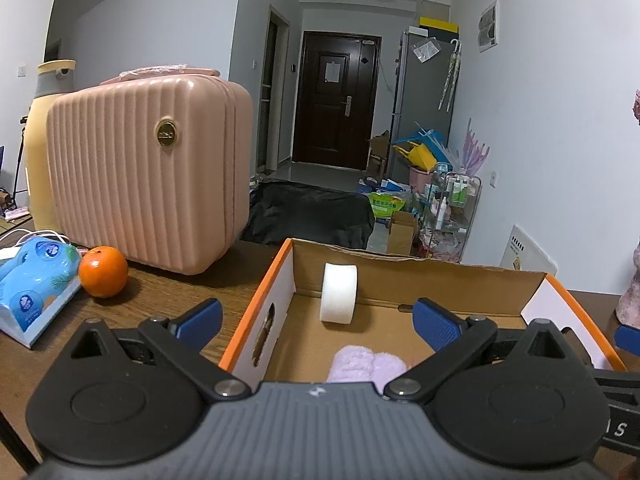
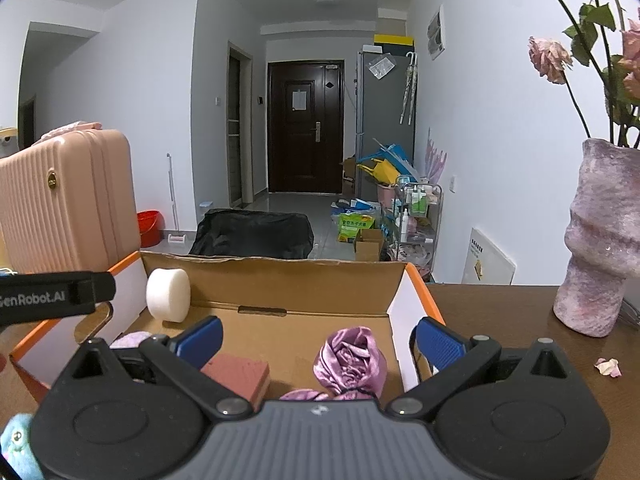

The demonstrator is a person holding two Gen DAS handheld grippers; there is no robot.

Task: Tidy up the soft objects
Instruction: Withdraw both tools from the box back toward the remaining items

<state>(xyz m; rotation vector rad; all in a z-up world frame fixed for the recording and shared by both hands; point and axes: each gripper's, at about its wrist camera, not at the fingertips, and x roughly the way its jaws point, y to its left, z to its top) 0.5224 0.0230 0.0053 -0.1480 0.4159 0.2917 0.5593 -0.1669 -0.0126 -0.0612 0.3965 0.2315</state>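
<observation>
Landmark: cardboard box [image 2: 316, 280] on the wooden table [image 2: 500, 320].
Left gripper [image 1: 316, 322]: spread wide, empty, above the box's near left part.
Right gripper [image 2: 318, 338]: spread wide, empty, over the box's near edge.
White round sponge [image 2: 168, 295]: on edge in the box's far left corner.
Purple satin cloth [image 2: 350, 360]: inside the box, near right.
Red-brown sponge [image 2: 240, 372]: inside, left of the cloth.
Lilac towel [image 1: 366, 364]: inside, near left.

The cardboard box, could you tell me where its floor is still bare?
The orange-rimmed cardboard box is bare mid-floor, between the white foam disc and the purple satin bundle. The near edge is crowded: pink sponge block, lilac towel.
</observation>
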